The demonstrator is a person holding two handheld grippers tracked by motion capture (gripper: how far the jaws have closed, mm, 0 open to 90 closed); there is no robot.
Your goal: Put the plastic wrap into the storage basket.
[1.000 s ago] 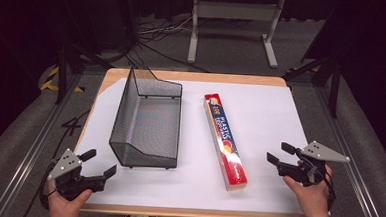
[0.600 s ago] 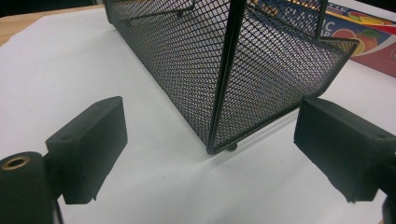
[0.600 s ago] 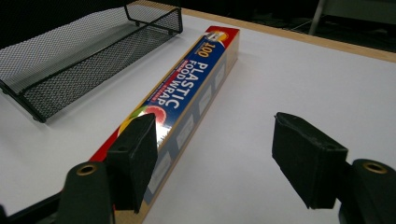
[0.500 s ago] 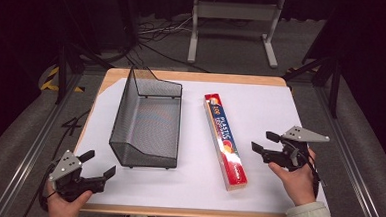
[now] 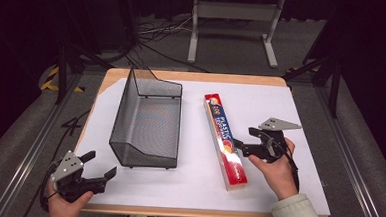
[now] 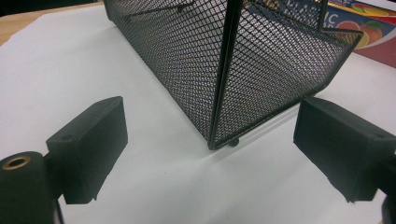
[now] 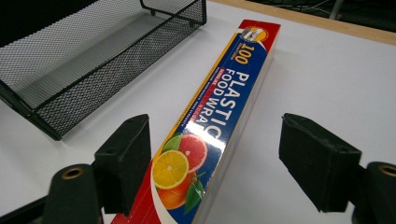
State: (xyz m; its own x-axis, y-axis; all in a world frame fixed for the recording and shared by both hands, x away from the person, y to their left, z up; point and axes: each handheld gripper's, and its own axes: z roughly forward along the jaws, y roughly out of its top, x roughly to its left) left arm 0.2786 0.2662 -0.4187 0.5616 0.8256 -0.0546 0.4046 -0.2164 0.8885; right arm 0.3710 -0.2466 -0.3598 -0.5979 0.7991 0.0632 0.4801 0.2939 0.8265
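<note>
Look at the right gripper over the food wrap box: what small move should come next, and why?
Probably lower the right gripper a little and close it on the box. Its jaws stand open on either side of the long box, which lies flat on the table beside the mesh basket. The left gripper waits open near the basket's corner.

Lab/studio setup: dark backdrop, metal rails (image 5: 26, 152), floor cables (image 5: 157, 34).
</note>
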